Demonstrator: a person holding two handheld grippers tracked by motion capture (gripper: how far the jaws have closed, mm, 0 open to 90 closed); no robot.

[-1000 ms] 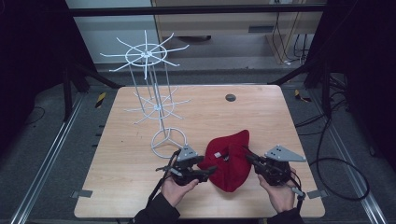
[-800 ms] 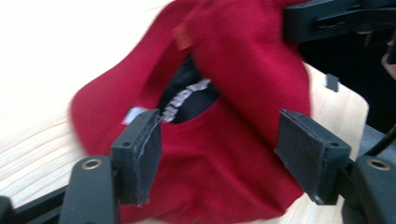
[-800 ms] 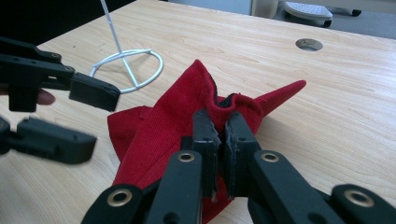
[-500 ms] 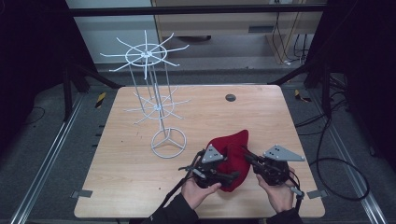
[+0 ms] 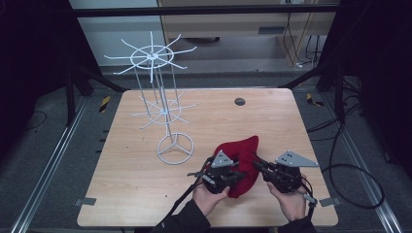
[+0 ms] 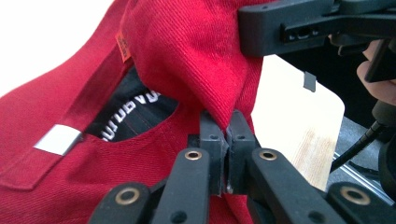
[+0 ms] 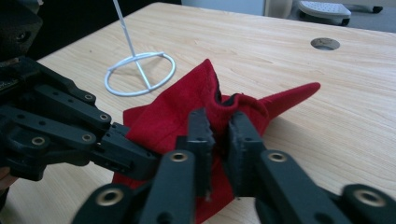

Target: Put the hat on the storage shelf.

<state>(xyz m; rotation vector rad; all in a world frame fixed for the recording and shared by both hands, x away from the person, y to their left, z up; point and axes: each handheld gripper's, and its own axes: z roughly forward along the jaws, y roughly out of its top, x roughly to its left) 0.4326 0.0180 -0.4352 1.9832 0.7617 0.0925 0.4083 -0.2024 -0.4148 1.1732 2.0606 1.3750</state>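
A crumpled red twill cap (image 5: 241, 158) lies on the near right part of the pale wooden table (image 5: 145, 194), between the two hand-held tools and in front of the person. In the high view it reads as a bunched red mound with one corner pointing away toward the far edge. The left gripper view shows its make closely: ribbed red fabric, a small orange tag (image 6: 123, 45) sewn at a seam, a silvery metal strap buckle (image 6: 58, 139), and a dark lining with pale lettering visible through the rear opening; the letters are too cut off to read. The left gripper (image 6: 227, 140) has its black jaws pressed together on a fold of the cap's edge, the cloth rising out from between them. The right gripper (image 7: 218, 127) has a raised ridge of the red fabric between its jaws, which stand a little apart around the bunched cloth and seem to pinch it. In that view the cap (image 7: 205, 107) spreads flat on the wood with a pointed flap reaching to the right. Behind the cap, to the left, stands a white wire display stand (image 5: 160, 104) with spoked tiers and a ring-shaped base. A small dark round hole (image 5: 239, 101) sits in the tabletop well beyond the cap.
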